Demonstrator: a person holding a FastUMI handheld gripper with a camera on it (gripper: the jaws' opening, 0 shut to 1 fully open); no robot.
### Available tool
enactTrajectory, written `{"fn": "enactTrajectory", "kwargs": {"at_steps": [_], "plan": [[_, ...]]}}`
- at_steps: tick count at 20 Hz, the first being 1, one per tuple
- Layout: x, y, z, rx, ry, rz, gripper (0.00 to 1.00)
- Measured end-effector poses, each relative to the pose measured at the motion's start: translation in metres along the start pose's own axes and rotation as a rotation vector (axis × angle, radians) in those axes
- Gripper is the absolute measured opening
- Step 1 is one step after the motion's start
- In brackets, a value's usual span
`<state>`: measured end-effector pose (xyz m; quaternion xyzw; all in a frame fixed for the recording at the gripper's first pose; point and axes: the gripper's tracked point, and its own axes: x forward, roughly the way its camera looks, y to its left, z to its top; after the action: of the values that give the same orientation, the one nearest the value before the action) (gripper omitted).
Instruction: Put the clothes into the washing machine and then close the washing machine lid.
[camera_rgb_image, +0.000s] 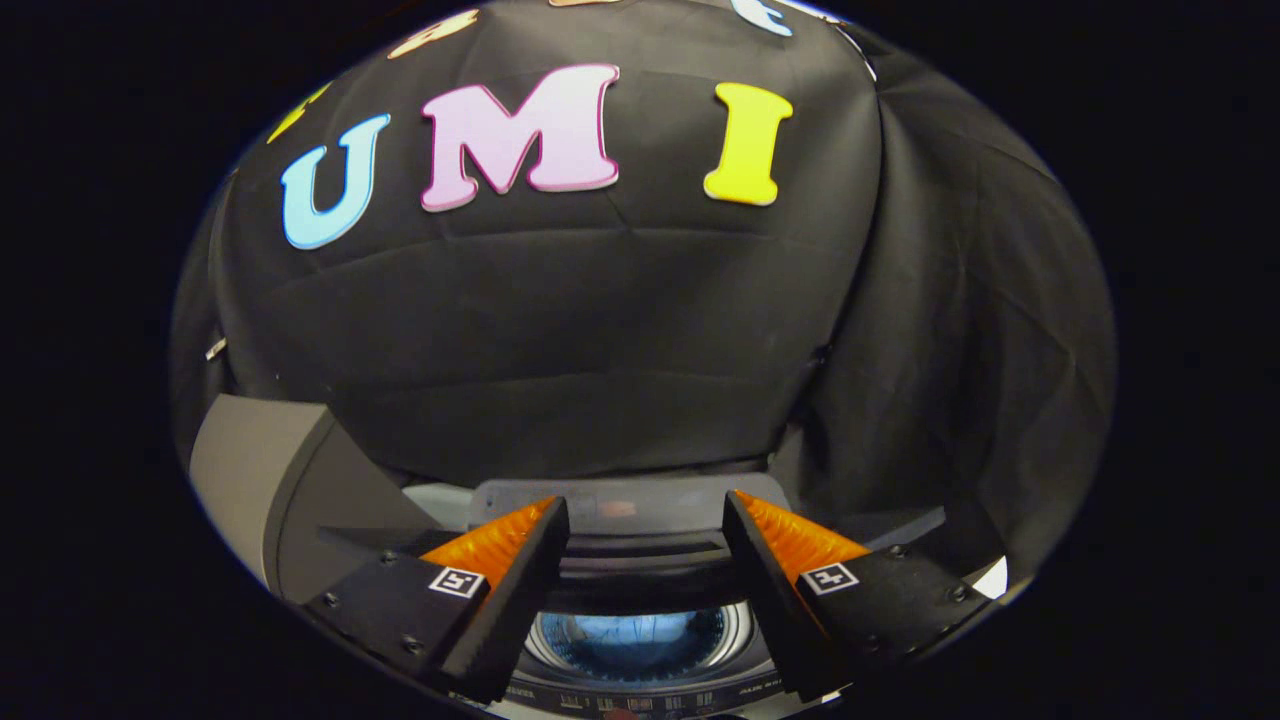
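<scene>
The gripper (645, 525) is hovering wide and empty above the washing machine (640, 640); its folded lid (640, 560), likely stiff and light, is standing behind the drum, best taken at its front edge.

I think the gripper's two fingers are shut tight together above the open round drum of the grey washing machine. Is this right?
Not quite. In the gripper view, the gripper is open: its two fingers stand wide apart, holding nothing. The rest holds: they hover above the open round drum of the grey washing machine.
</scene>
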<state>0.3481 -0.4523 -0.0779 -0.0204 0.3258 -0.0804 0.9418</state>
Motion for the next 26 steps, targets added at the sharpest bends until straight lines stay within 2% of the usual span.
{"fn": "enactTrajectory", "kwargs": {"at_steps": [6,18,22,26], "plan": [[0.016,-0.002,-0.072,0.005,0.103,0.001,0.99],[0.032,-0.008,-0.158,-0.032,0.275,0.004,0.99],[0.029,-0.009,-0.164,-0.039,0.289,-0.001,0.99],[0.016,-0.007,-0.143,-0.029,0.233,0.016,0.99]]}}
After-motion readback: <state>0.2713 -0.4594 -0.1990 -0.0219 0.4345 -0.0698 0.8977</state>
